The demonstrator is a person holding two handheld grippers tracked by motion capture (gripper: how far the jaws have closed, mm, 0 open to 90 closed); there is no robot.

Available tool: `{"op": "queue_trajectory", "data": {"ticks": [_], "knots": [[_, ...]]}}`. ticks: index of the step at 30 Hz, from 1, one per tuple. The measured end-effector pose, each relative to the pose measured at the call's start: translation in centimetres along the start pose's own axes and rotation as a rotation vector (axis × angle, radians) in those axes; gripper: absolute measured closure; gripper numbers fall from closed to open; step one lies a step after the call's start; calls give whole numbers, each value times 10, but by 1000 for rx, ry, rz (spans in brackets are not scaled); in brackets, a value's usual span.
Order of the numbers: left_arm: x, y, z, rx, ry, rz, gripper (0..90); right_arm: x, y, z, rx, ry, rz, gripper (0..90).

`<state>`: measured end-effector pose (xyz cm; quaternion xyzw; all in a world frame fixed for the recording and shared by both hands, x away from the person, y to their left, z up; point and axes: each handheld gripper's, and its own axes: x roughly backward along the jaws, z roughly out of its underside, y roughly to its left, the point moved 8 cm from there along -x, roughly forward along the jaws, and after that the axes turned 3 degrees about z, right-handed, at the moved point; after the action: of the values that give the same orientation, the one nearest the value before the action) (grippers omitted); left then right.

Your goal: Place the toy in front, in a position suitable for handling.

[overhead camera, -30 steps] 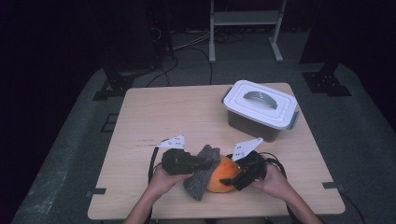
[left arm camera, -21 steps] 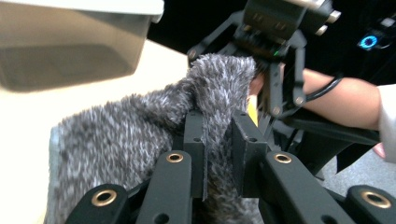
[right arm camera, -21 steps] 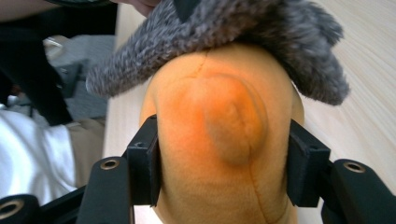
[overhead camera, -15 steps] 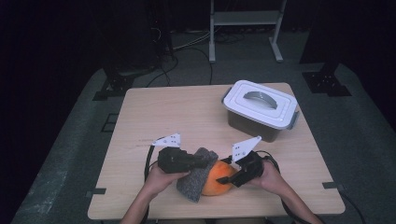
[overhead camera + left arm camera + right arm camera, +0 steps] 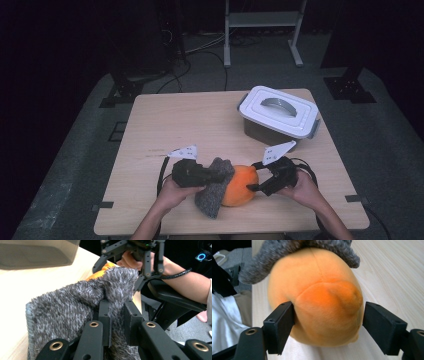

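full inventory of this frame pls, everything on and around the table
plush toy: 1, orange, table's near edge, between the grippers
cloth: 1, grey fuzzy, draped on the toy's left side
storage box: 1, white lid with grey handle, far right of table
table: 1, light wood
metal rack: 1, pale, on the floor behind
left gripper: 1, black, shut on cloth
right gripper: 1, black, jaws open astride the toy, just been opening
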<state>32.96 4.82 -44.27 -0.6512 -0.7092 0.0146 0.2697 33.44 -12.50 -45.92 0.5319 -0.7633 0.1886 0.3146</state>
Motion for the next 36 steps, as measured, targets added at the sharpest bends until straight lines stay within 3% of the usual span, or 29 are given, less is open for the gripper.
{"op": "queue_trajectory", "data": {"ticks": [6, 8, 11, 16, 20, 24, 27, 28, 32, 36], "knots": [[-4, -2, -1, -8, 11, 8, 785, -10, 9, -5, -14, 5, -3, 172], [-2, -1, -2, -7, 9, 3, 785, -16, 12, -8, -16, -1, -10, 219], [1, -2, -7, -4, -18, 16, 784, -16, 18, -10, 55, -35, -15, 350], [-1, -7, -11, -22, -16, 19, 783, -19, 29, -14, 155, -52, -36, 387], [2, 0, -7, -8, -19, 1, 784, -15, 26, -10, 176, -51, -54, 416], [5, 7, 1, 23, -11, -9, 785, -9, 10, 0, 116, -48, -58, 402], [2, 5, 3, 19, 1, -2, 785, -6, -4, 5, 3, -38, -53, 263], [1, 4, 3, 16, 7, 3, 785, -5, -4, 4, -7, -28, -46, 237], [-2, 0, 3, 20, 10, 24, 785, 0, 1, 2, 11, -10, -32, 207], [-7, -5, 3, 16, 17, 44, 785, -6, 10, 0, 23, 20, -37, 147]]}}
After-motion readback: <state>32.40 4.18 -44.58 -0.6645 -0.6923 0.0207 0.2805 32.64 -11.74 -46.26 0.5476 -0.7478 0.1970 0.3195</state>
